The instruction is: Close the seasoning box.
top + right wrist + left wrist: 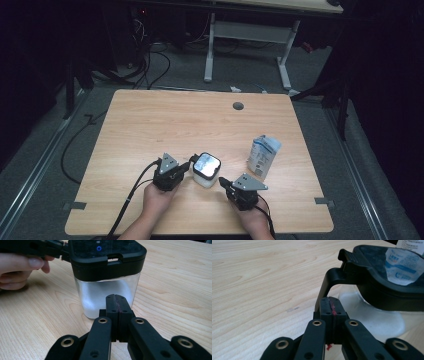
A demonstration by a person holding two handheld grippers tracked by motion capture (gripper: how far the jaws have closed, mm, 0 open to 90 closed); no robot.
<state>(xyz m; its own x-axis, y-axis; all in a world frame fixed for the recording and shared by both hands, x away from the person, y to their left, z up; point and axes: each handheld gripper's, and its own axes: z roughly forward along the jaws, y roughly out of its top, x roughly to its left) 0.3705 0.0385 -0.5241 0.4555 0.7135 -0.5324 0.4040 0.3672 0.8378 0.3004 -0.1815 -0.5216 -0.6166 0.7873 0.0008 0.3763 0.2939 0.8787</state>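
A lab or test room set up for recording

The wooden surface (150, 125) stands alone on grey carpet (45, 150), with metal rails (35, 165) on the floor at both sides; black cables (145, 70) lie in a tangle behind it, the white legs of a second desk (247, 35) stand further back, and the surroundings are dark

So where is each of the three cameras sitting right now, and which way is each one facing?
High view: above the person's side, looking forward and down on the table; both hands, the left gripper and right gripper flank the container, carton to its right.
Left gripper view: rides the left gripper, shut, facing the container's handle and lid.
Right gripper view: rides the right gripper, shut, facing the container; the left hand beyond.
All three share the container.
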